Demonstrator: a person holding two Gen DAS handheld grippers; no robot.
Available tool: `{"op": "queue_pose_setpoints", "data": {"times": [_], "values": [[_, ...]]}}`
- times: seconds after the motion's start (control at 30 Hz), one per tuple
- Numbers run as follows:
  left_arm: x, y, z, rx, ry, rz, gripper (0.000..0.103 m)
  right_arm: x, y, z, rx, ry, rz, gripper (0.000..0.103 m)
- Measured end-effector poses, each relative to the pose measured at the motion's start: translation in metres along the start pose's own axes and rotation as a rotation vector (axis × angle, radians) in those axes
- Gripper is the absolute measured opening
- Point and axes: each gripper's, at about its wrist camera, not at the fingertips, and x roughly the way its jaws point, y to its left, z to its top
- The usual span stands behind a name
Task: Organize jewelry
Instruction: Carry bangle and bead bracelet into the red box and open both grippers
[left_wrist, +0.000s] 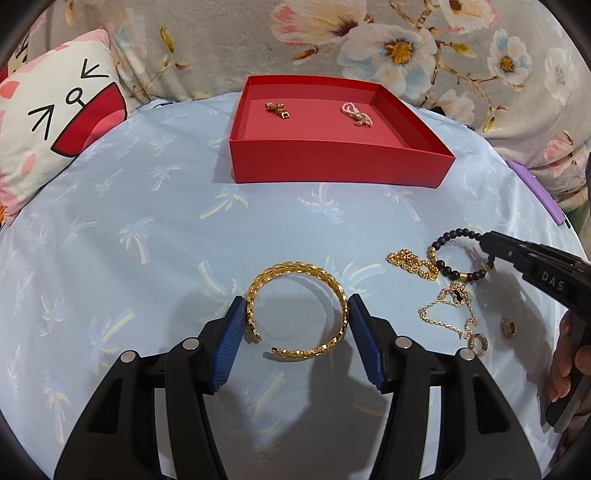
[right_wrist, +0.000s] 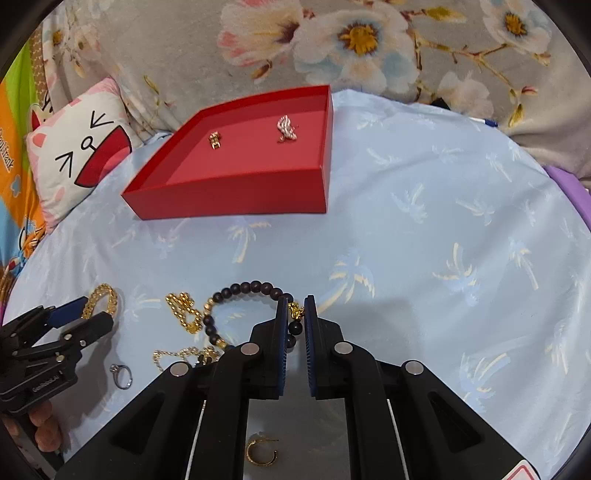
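Observation:
My left gripper (left_wrist: 297, 308) stands around a gold cuff bangle (left_wrist: 295, 312) on the blue cloth, its blue pads touching both sides. My right gripper (right_wrist: 295, 306) is closed on the dark beaded bracelet (right_wrist: 243, 290), pinching its right end by a gold bead. The bracelet also shows in the left wrist view (left_wrist: 458, 254), with the right gripper's tip (left_wrist: 487, 240) on it. A red tray (left_wrist: 332, 162) at the back holds a small gold piece (left_wrist: 277, 109) and a pink pearl piece (left_wrist: 356, 113). A gold chain (left_wrist: 410, 263) lies by the bracelet.
A thin gold chain (left_wrist: 448, 308) and two small gold hoops (left_wrist: 508, 328) lie at the right. A silver ring (right_wrist: 122, 374) and a gold hoop (right_wrist: 261, 453) lie near the right gripper. A cat cushion (left_wrist: 55, 122) and a floral blanket (left_wrist: 406, 48) border the cloth.

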Motion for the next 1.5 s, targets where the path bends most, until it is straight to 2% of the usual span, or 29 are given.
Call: {"op": "queue_pose_setpoints", "data": {"times": [0.2,0.3,0.47,0.6,0.73,0.93,1.1,1.3,1.37,1.43,1.5], "values": [[-0.019,0.0,0.015,0.021,-0.036,-0.012,0.055,-0.03,0.004,0.019,-0.005,-0.065,0.03,0.008],[-0.037,0.001,0.037,0.045,-0.098,-0.014,0.055,-0.045,0.006,0.04,-0.007,-0.098,0.054,0.007],[-0.057,0.003,0.094,0.072,-0.198,-0.008,0.055,-0.057,0.018,0.092,-0.036,-0.174,0.059,0.007],[-0.042,0.006,0.146,0.064,-0.218,-0.025,0.055,-0.038,0.026,0.135,-0.026,-0.178,0.081,0.007],[0.001,0.006,0.18,0.062,-0.174,-0.04,0.055,0.003,0.031,0.165,-0.006,-0.146,0.074,0.007],[0.069,0.007,0.197,0.06,-0.081,-0.023,0.055,0.071,0.028,0.176,0.035,-0.032,0.074,0.007],[0.101,0.008,0.198,0.069,-0.048,0.012,0.055,0.104,0.028,0.171,0.009,0.012,0.023,0.008],[0.114,0.011,0.196,0.078,-0.049,0.022,0.055,0.124,0.019,0.164,0.004,0.036,-0.031,0.009],[0.114,0.011,0.198,0.086,-0.069,0.047,0.06,0.124,0.016,0.162,-0.001,0.026,-0.055,0.011],[0.111,0.012,0.201,0.085,-0.09,0.06,0.065,0.121,0.013,0.163,0.005,0.013,-0.059,0.013],[0.104,0.015,0.204,0.066,-0.105,0.064,0.067,0.113,0.009,0.165,0.017,-0.011,-0.055,0.023]]}}
